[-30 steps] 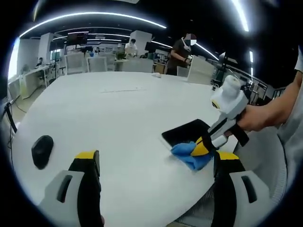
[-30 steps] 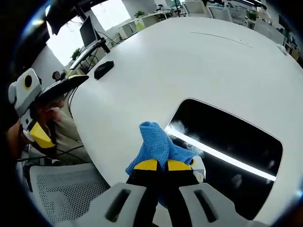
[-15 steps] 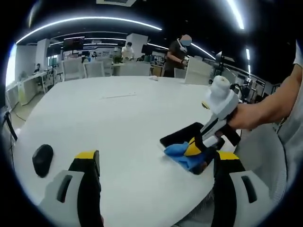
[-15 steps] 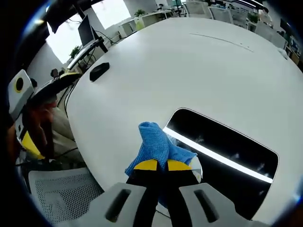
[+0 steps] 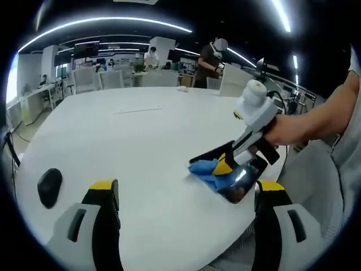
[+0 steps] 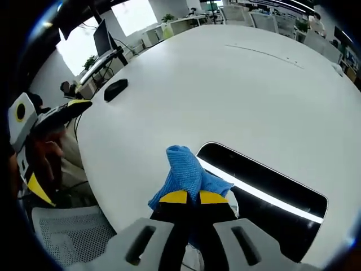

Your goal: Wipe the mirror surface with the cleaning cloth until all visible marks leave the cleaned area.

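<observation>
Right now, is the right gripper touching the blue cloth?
Touching. In the right gripper view the right gripper has its yellow-tipped jaws shut on the blue cloth, which bunches up between them at the edge of the mirror.

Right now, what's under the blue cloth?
The blue cloth, pinched in the right hand-held gripper, lies over the near-left corner of the mirror and onto the white table. Any marks beneath it are covered.

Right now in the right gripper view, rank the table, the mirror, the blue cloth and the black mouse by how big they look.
Largest to smallest as they look:
1. white table
2. mirror
3. blue cloth, though it sits nearest the camera, which inflates it
4. black mouse, far off, so true size is unsure
</observation>
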`<state>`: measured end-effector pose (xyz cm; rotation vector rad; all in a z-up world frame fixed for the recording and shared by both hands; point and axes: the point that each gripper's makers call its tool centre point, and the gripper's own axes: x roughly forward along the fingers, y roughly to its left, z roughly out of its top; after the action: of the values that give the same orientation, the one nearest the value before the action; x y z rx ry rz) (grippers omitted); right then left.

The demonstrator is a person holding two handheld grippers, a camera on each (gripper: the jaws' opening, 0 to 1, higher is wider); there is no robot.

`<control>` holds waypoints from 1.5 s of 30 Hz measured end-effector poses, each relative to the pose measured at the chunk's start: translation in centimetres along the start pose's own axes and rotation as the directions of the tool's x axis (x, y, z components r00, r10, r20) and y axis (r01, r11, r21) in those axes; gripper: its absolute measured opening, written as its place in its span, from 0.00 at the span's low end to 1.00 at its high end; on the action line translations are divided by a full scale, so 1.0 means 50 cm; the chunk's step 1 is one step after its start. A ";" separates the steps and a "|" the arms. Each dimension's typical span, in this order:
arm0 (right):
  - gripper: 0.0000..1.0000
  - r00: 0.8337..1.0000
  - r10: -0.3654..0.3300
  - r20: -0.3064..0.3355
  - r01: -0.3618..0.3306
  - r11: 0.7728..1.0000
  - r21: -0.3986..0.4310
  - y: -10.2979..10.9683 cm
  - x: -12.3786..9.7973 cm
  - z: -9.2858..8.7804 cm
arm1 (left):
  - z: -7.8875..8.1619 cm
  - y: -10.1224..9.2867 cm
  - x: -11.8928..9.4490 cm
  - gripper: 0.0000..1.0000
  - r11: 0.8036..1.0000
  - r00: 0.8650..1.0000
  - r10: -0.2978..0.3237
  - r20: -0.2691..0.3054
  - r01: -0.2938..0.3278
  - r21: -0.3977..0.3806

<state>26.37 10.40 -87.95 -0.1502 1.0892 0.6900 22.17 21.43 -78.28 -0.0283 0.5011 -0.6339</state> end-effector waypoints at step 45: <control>0.00 0.999 0.004 0.034 -0.003 0.999 -0.037 -0.058 0.034 0.085 | 0.009 0.008 0.003 0.99 0.999 1.000 0.020 0.017 -0.019 -0.039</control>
<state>31.77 10.71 -87.99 -0.1676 1.0451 0.7132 22.67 21.60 -78.01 -0.0659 0.4963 -0.6041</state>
